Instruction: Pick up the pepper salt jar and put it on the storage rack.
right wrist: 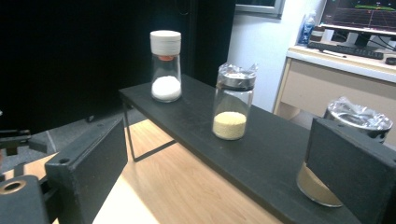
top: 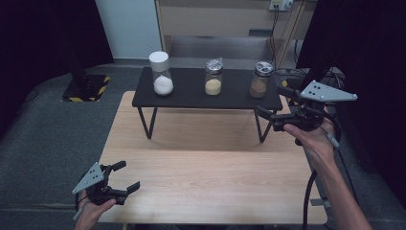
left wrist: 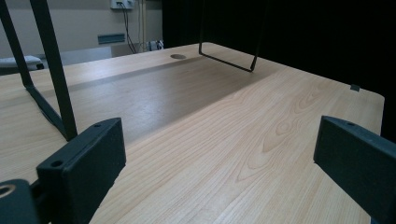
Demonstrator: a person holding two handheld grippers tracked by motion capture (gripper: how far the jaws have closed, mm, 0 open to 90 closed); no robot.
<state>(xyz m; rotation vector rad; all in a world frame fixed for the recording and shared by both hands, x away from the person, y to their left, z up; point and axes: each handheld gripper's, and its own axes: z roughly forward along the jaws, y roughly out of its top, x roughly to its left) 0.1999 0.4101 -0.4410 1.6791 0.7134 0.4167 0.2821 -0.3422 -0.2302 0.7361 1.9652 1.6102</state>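
High view, lower left of frame: the left claw is held in the person's left hand just above the near left corner of the light wood table, jaws spread wide with nothing between them, a grey three-cornered plate on top. The left gripper view confirms this: both black jaws stand far apart at the lower corners of the frame, and bare wood grain lies between them. Upper centre of the high view: a low black shelf on thin wire legs stands on the far half of the table and carries three jars in a row. At the shelf's left end is a glass jar with a tall white cap, holding white powder. In the middle is a glass jar of pale yellow grains with a crinkled foil-like cover over its mouth. At the right end is a jar of brown powder, covered likewise. The three jars are upright and well apart from each other. Right of frame: the right claw is held in the right hand at the shelf's right end, near the brown jar, wide open and gripping nothing. In the right gripper view the brown jar sits at lower right, partly hidden behind the right jaw; whether the jaw touches it cannot be told.
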